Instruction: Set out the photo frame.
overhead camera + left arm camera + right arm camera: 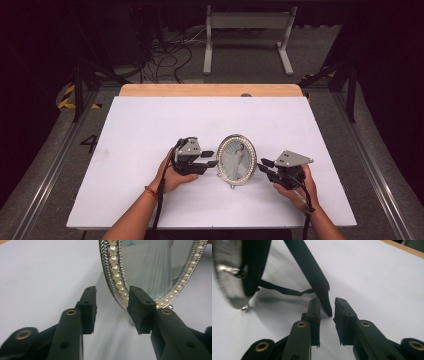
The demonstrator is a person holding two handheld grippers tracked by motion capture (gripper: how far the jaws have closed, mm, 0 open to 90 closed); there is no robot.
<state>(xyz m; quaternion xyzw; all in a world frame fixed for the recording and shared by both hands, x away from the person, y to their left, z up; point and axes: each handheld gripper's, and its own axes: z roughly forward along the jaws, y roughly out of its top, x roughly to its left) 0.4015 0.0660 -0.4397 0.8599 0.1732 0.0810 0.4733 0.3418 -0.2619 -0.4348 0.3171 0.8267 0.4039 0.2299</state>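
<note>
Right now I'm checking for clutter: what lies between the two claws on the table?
In the high view, the oval pearl-rimmed photo frame stands between the left claw and the right claw; apart from it, that stretch of white table is bare.

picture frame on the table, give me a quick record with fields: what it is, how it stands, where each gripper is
thing: oval picture frame with a pearl-beaded silver rim
pose: upright on the white table, propped by its black back stand
left gripper: at the frame's left edge, fingers apart, the rim just beyond them, not clamped
right gripper: behind the frame's right side, fingers apart at the tip of the stand, no firm grip visible
</note>
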